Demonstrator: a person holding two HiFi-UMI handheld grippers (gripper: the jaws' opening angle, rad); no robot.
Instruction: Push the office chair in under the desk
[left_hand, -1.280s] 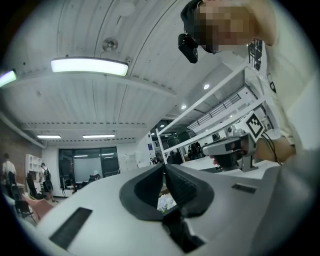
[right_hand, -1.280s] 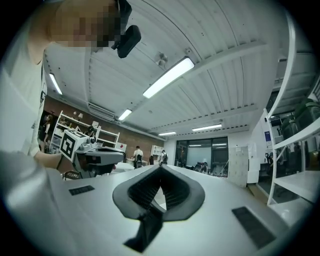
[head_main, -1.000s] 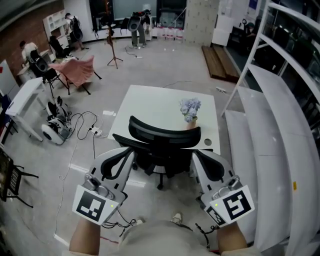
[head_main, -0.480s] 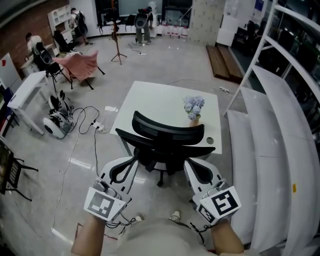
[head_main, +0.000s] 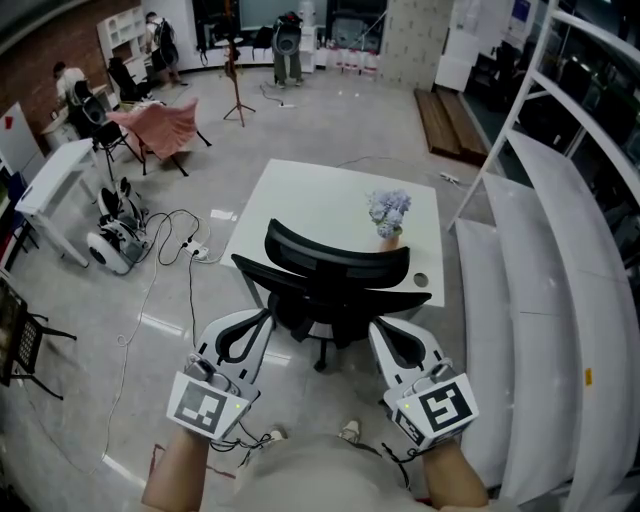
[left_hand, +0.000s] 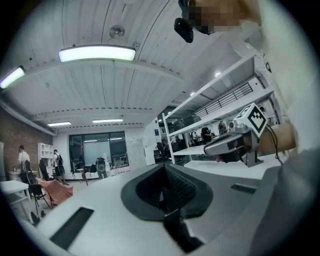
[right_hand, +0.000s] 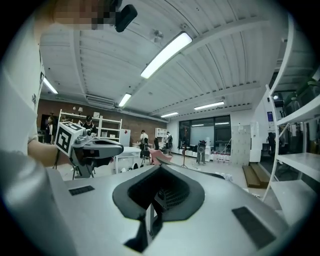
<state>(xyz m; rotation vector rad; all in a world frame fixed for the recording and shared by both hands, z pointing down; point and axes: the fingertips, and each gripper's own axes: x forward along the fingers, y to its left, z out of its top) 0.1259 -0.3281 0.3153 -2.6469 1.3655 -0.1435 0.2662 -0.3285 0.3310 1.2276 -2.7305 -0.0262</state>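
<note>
A black office chair (head_main: 335, 285) stands at the near edge of the white desk (head_main: 300, 205), its curved backrest turned toward me and its seat partly hidden behind it. My left gripper (head_main: 262, 317) hangs just behind the chair's left side, jaws shut on nothing. My right gripper (head_main: 377, 328) is level with it behind the right side, also shut and empty. Neither visibly touches the chair. In the left gripper view the closed jaws (left_hand: 164, 192) point out level into the room. The right gripper's closed jaws (right_hand: 159, 192) do the same in its own view.
A small vase of pale flowers (head_main: 387, 215) sits on the desk's right half. White shelving (head_main: 560, 250) runs along the right. Cables and a power strip (head_main: 185, 255) lie on the floor at left, near a white table (head_main: 50, 190). People and chairs are far back.
Both grippers have dropped lower and drawn back toward me in the head view. Their jaws stayed shut. The chair has not moved relative to the desk.
</note>
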